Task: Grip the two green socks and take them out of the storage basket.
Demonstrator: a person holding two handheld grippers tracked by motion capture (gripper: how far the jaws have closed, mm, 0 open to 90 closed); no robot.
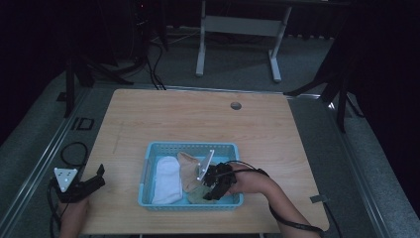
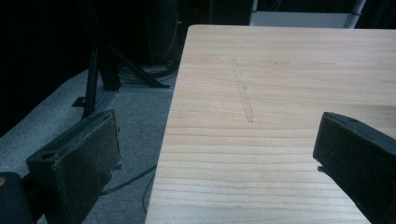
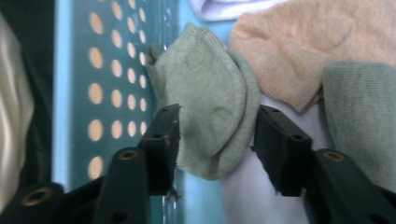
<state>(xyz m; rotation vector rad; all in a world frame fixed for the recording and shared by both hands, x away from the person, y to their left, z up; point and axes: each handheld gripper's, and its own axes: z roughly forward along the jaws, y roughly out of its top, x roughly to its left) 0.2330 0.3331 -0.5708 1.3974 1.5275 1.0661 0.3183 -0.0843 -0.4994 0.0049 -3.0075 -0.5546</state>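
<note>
Right tongs straddle a ribbed, rounded green sock.

Green sock between parted jaws

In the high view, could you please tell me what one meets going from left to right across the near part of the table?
Left gripper → blue basket's left wall → white sock → tan sock → right gripper → the person's right forearm.
</note>
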